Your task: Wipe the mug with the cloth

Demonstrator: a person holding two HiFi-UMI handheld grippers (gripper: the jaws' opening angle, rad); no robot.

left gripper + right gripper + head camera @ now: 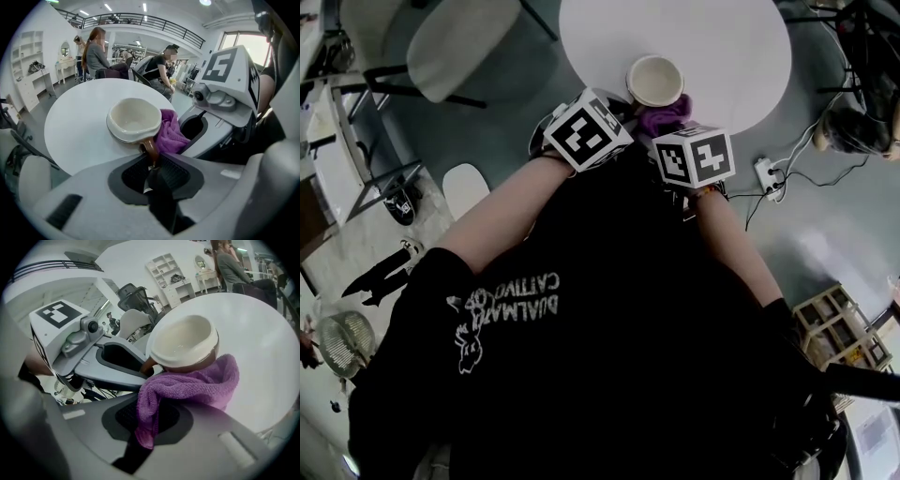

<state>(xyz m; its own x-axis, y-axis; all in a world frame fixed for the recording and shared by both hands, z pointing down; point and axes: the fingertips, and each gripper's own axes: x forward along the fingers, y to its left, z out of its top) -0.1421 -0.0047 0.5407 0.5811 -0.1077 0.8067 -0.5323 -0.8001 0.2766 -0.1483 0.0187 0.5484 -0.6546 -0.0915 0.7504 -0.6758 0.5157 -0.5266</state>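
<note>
- Left gripper (152, 161): jaws closed narrowly on the brown handle (150, 149) of the mug (133, 119). The mug sits mouth-up and tilted slightly, over the near edge of the white table (75, 122). Whether its base rests on the table cannot be told.
- Right gripper (149, 420): jaws clamped on a fold of the purple cloth (192, 380). The rest of the cloth is bunched against the brown outer wall, just below the cream rim and beside the handle.
- Step in hand, as judged: wiping the outer wall.
- Grip the handle firmly so the mug does not swivel under the wiping force.
- Press with the bunched cloth only, so the right jaws stay off the mug.
- Sweep along the curve of the wall, then turn the mug to present an unwiped side.
- Risk: the cloth is held by a small fold and may slip out.
</note>
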